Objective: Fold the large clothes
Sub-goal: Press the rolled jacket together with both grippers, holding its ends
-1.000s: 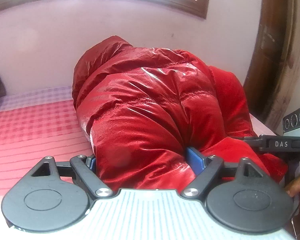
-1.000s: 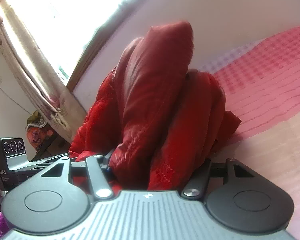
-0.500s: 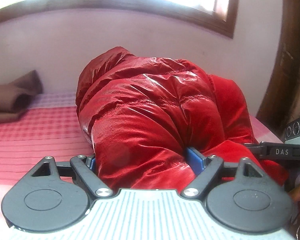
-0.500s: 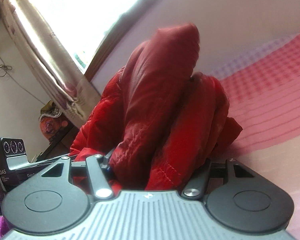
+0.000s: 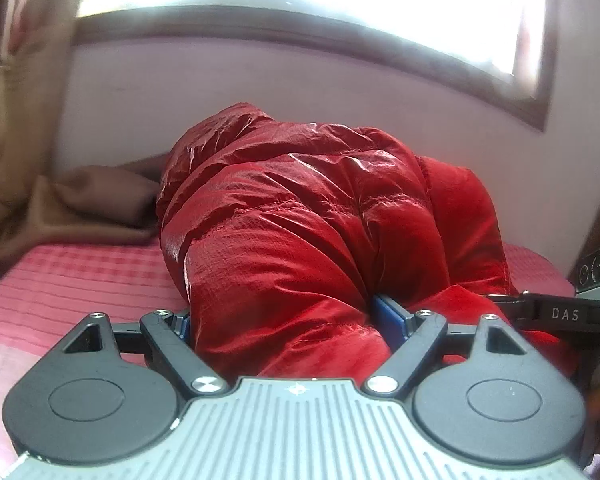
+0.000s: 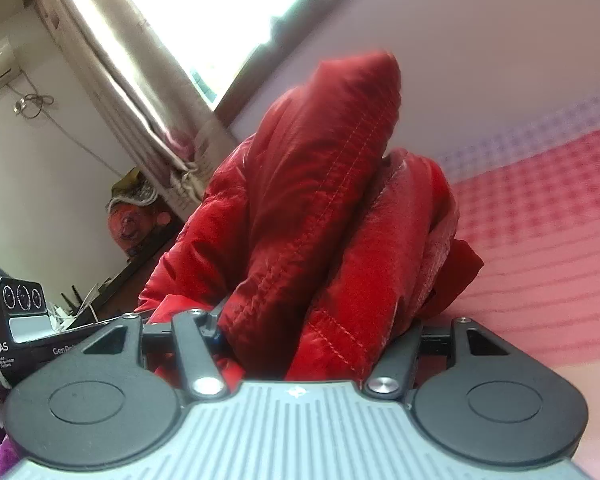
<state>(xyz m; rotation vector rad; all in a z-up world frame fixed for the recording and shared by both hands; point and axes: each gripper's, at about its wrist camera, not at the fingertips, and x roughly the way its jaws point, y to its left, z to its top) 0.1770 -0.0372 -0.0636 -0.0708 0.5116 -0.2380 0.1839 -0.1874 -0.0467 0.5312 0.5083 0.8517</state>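
A shiny red puffer jacket [image 5: 300, 220] is bunched up and lifted over a pink striped bed [image 5: 60, 292]. My left gripper [image 5: 288, 320] is shut on a thick bundle of the jacket's edge; its blue pads [image 5: 388, 316] press the fabric from both sides. My right gripper [image 6: 312, 328] is shut on another bundle of the same red jacket [image 6: 320, 200], which rises in folds in front of it. The right gripper's body shows at the right edge of the left wrist view [image 5: 572, 316], close beside the left one.
A brown cloth [image 5: 100, 204] lies at the head of the bed [image 6: 540, 220] against the pale wall. A bright window [image 5: 300, 0] with a curtain [image 6: 120, 80] is above. Clutter and a dark shelf [image 6: 140, 232] stand beside the bed.
Both grippers have swung with the jacket still gripped. The left view has turned left, so the brown cloth and curtain have come into sight. The right view shows more room beside the bed.
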